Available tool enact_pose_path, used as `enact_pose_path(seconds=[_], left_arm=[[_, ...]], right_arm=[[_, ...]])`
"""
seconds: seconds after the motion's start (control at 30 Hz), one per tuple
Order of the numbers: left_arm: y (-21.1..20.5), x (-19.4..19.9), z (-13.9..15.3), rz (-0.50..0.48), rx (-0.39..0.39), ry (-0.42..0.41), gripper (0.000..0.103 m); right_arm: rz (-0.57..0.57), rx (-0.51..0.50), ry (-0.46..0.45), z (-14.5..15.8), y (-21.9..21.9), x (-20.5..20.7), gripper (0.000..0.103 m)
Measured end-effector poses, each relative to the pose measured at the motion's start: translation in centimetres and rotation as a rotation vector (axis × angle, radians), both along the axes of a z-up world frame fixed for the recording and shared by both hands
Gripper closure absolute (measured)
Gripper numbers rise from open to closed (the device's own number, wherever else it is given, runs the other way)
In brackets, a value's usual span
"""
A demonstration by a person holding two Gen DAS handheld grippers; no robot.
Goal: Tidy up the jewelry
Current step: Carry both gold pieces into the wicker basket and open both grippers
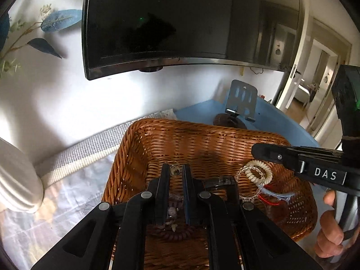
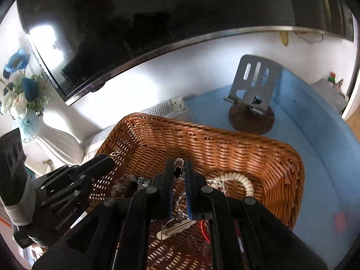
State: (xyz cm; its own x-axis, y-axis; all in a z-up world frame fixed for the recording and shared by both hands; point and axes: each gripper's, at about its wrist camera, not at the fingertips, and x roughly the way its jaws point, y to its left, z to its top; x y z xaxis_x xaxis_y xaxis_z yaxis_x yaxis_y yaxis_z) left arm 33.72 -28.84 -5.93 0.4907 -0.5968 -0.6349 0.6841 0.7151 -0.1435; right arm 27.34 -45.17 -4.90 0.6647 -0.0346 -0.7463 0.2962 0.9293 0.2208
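Note:
Both grippers hover over a brown wicker basket (image 1: 202, 141) (image 2: 225, 144). My left gripper (image 1: 175, 171) (image 2: 112, 157) is shut on a small gold earring (image 1: 175, 169) (image 2: 115, 153) that pokes out at its tips. My right gripper (image 2: 178, 169) (image 1: 261, 150) is shut on an earring with a black stone (image 2: 178, 169). Inside the basket lie a cream spiral bracelet (image 1: 258, 172) (image 2: 240, 180), a clear chain (image 1: 249, 196), a red cord (image 1: 268, 200) (image 2: 203, 229), a pale hair clip (image 2: 175, 229) and a dark beaded bracelet (image 1: 173, 232).
A large dark TV (image 1: 191, 22) hangs on the white wall. A metal phone stand (image 2: 254, 85) on a round brown base sits on the blue surface (image 2: 315, 168) behind the basket. A white vase (image 2: 58, 141) with blue flowers stands left. A person's hand (image 1: 330, 231) grips the right handle.

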Motion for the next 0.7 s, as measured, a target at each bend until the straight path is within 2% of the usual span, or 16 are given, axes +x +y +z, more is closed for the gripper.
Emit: enact_pose_path(seconds=[0.07,0.1,0.13,0.17,0.2,0.3,0.43,0.6,0.7], left_arm=[[0.2,-0.4,0.4,-0.006,-0.022,-0.009,0.089],[0.6,-0.4,0.6,-0.015,-0.043,0.001,0.078],[0.9,-0.4,0.9,-0.018,-0.063,0.007,0.07],[1.2,-0.6,1.3,-0.012,-0.083,0.0,0.056],[1.5,-0.8,1.7,-0.003,-0.098,-0.016,0.05],[2.2,-1.3,2.7,0.004,-0.117,-0.033,0.05],[2.8,-2.4,4.3,-0.001,-0.14,-0.046,0.05],[4.9,-5.7,6.7,-0.008,-0.16,-0.063,0.05],[7.3,-8.6,8.7,-0.016,-0.198,-0.088,0.05]], right_arm=[[-0.001,-0.003,0.001,0.0,0.0,0.0,0.081],[-0.007,-0.001,-0.007,0.1,-0.2,-0.2,0.071],[-0.015,0.001,-0.021,0.2,-0.4,-0.4,0.07],[-0.016,0.007,-0.034,0.4,-0.5,-0.6,0.07],[-0.013,0.016,-0.046,0.6,-0.7,-0.8,0.07],[-0.002,0.048,-0.08,1.4,-0.9,-1.3,0.07],[0.028,0.068,-0.083,2.9,-0.1,-2.1,0.07],[0.047,0.035,-0.121,6.0,2.0,-5.7,0.07],[0.06,0.025,-0.146,7.7,3.7,-8.6,0.07]])
